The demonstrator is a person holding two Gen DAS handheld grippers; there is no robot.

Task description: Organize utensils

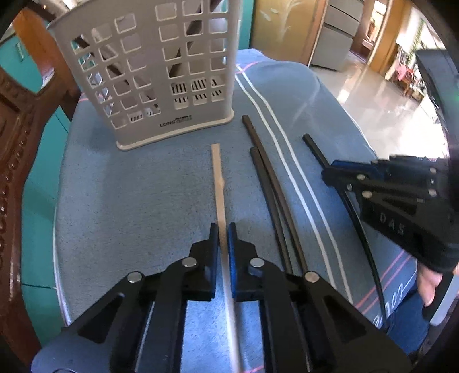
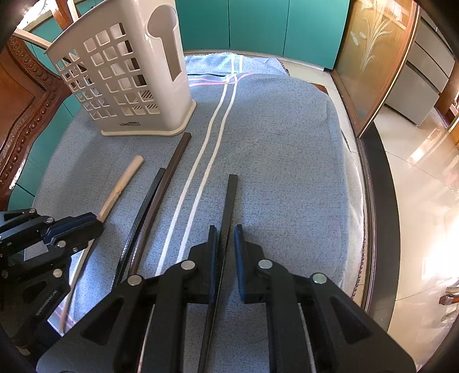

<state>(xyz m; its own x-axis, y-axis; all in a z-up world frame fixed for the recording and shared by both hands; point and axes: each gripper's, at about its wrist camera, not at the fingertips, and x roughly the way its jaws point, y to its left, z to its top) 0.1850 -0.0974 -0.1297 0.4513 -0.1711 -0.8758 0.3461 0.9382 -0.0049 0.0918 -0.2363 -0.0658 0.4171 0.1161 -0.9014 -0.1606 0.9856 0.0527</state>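
A light wooden chopstick (image 1: 218,178) lies on the blue cloth and runs between the jaws of my left gripper (image 1: 223,229), which is shut on it. It also shows in the right wrist view (image 2: 122,183). My right gripper (image 2: 225,232) straddles a black chopstick (image 2: 231,198); its jaws stand slightly apart, with a gap on the right side. Two more dark chopsticks (image 1: 268,178) (image 2: 160,192) lie side by side between the grippers. A white slotted utensil holder (image 1: 155,71) (image 2: 129,77) stands upright at the far left.
A blue cloth (image 2: 281,149) with white stripes covers the round table. A carved wooden chair (image 1: 17,149) stands to the left. Teal cabinets (image 2: 258,25) are behind. The table edge drops to a tiled floor (image 2: 416,200) on the right.
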